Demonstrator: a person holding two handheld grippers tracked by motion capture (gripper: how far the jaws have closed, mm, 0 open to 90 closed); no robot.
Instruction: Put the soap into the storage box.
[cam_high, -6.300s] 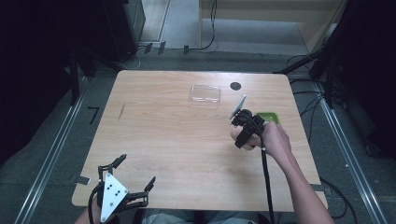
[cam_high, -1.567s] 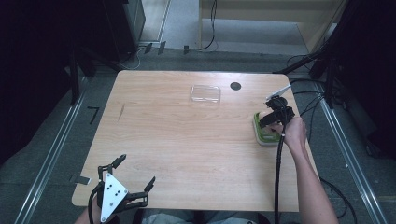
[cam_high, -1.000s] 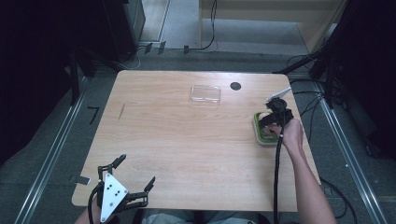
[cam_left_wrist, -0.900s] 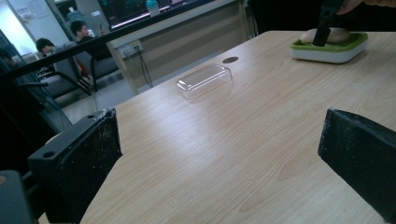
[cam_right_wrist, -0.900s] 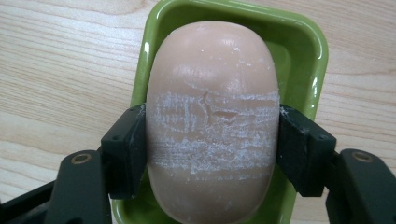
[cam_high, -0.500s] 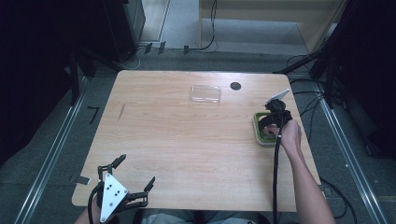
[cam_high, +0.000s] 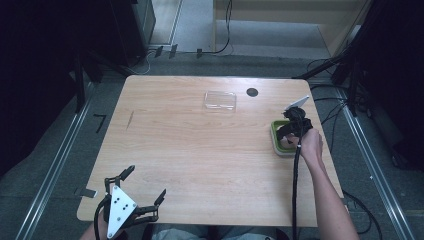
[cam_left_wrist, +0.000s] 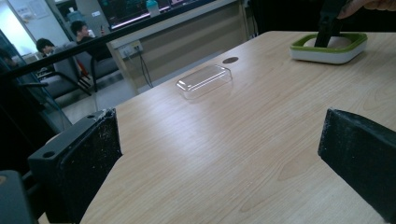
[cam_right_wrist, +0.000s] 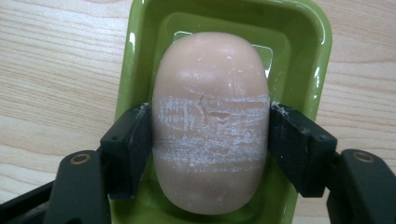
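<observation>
Clenched across its scuffed middle inside the green dish (cam_right_wrist: 308, 51), the pale soap bar (cam_right_wrist: 210, 121) in the right gripper (cam_right_wrist: 210, 140) looks firm, probably slippery, while the left gripper (cam_left_wrist: 224, 163) stands released.

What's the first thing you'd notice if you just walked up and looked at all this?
A pale pink soap bar sits in a green dish at the table's right edge, squeezed between the black jaws of the right gripper. A clear plastic lid lies alone toward the far side of the wooden table. The left gripper waits wide open at the near left corner.
</observation>
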